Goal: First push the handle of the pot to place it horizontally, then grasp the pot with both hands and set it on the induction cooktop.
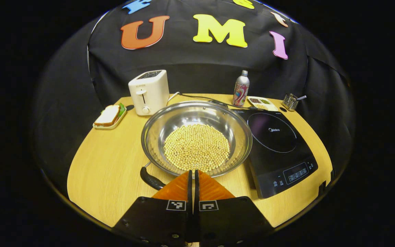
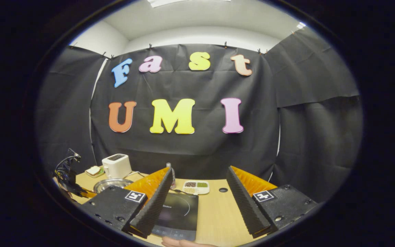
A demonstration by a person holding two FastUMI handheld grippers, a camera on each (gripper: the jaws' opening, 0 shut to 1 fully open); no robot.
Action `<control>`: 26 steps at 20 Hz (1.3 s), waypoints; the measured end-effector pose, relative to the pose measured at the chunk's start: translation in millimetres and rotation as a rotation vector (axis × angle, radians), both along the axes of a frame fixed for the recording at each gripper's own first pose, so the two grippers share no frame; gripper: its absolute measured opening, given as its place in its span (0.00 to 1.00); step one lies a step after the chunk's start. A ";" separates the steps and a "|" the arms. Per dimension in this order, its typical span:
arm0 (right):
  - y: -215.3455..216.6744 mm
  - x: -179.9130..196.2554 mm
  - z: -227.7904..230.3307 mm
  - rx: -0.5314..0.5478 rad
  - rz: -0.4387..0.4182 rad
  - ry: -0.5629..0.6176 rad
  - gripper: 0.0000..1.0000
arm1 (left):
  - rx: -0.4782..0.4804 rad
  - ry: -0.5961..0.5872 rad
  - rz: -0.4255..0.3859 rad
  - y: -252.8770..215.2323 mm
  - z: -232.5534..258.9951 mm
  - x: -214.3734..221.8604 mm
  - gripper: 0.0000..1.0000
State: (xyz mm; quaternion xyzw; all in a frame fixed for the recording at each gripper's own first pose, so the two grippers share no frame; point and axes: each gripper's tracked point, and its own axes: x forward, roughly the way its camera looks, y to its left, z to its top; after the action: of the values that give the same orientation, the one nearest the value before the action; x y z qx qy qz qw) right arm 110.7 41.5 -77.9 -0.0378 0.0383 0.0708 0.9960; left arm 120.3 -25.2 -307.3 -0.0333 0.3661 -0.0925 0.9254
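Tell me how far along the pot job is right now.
Nothing looks done yet. The pot of beans sits on the table beside the induction cooktop, its handle angled toward the camera. The shut left tongs hover next to the handle. Right tongs hang open. Pushing, grasping and placing remain.

Black cloth wall (image 2: 190, 151) hangs clipped behind a light wooden table (image 1: 105, 171); above it, white wall (image 2: 201, 36) and ceiling light (image 2: 170, 2).
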 end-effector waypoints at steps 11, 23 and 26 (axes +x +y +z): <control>7.4 32.6 -7.5 -0.046 0.006 0.032 0.99 | -0.047 0.168 0.057 11.0 -42.2 -11.8 0.00; 2.9 49.9 -5.1 0.009 -0.008 0.036 0.96 | -0.056 0.194 0.162 62.7 -54.7 14.1 0.00; 3.1 50.2 -3.4 0.014 -0.011 0.028 0.96 | -0.051 0.195 0.174 74.4 -55.4 24.5 0.00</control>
State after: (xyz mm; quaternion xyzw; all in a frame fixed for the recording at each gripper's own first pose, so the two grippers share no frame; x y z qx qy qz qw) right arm 160.9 44.6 -81.3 -0.0298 0.0519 0.0660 0.9960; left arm 144.9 49.2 -362.7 -0.0974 0.4476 -0.0175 0.8888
